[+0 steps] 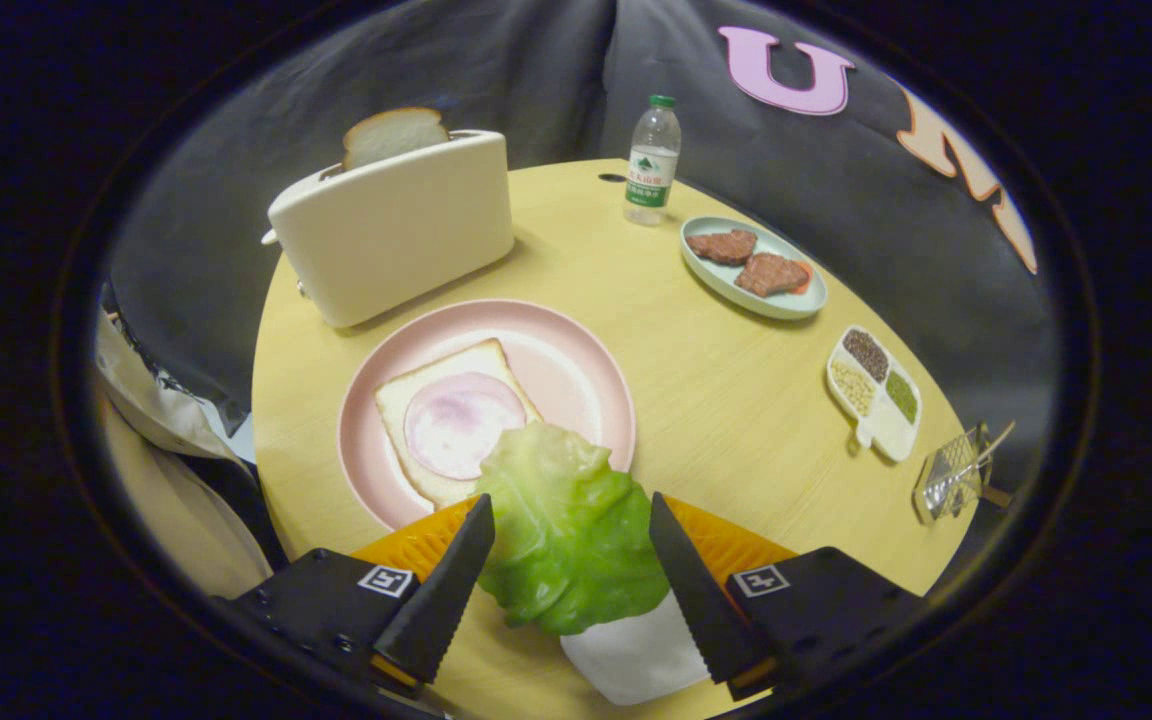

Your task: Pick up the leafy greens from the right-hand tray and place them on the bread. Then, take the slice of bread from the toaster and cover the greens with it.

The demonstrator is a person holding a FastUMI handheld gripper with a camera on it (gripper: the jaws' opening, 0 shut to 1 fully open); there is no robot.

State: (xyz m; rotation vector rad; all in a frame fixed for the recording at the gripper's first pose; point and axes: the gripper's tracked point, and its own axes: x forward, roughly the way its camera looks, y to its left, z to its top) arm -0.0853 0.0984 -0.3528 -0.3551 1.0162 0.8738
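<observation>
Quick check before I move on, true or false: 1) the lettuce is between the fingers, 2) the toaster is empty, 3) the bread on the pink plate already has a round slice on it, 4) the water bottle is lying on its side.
1) True: the lettuce leaf sits between the fingers of the gripper.
2) False: a bread slice sticks up from the toaster.
3) True: the bread on the pink plate carries a round pinkish slice.
4) False: the water bottle stands upright.
</observation>
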